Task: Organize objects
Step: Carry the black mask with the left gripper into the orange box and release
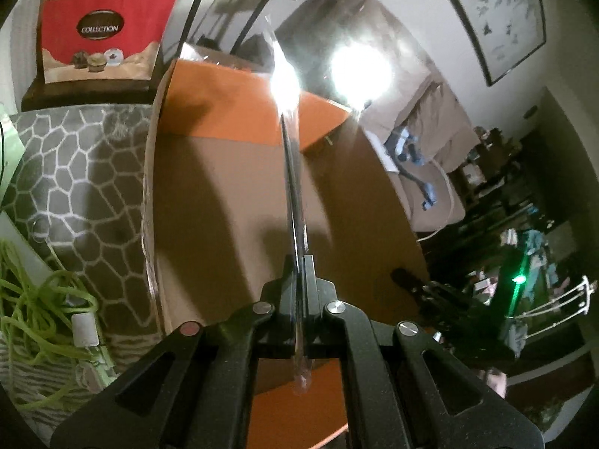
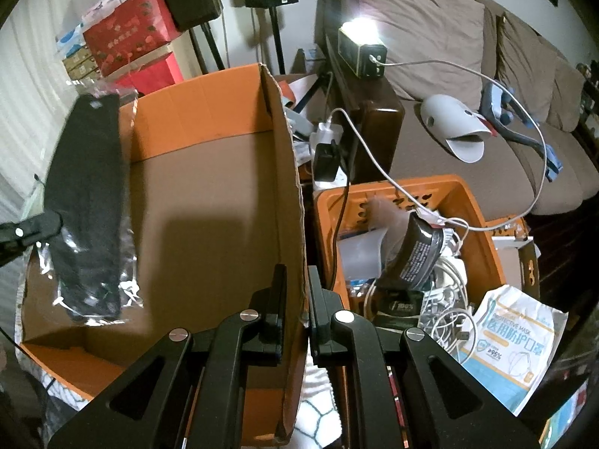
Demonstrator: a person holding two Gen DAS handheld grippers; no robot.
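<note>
An open cardboard box [image 2: 209, 202] with orange flaps stands in front of me, its brown floor [image 1: 224, 194] bare. My left gripper [image 1: 299, 262] is shut on a black face mask in a clear plastic sleeve [image 1: 294, 187], seen edge-on over the box. In the right wrist view that packet [image 2: 88, 194] hangs over the box's left side, pinched by the left gripper [image 2: 56, 220] at the frame's left edge. My right gripper [image 2: 297, 273] is shut on the box's right wall [image 2: 288, 187]. It shows as a dark shape [image 1: 402, 275] at the box's right edge.
An orange crate [image 2: 325, 202] right of the box holds cables and a dark packet. A white-and-blue mask pouch [image 2: 513, 340] lies beside it. A sofa [image 2: 449, 149] and a bright lamp [image 2: 361, 33] stand behind. A green cord [image 1: 33, 299] lies on the patterned rug [image 1: 82, 187].
</note>
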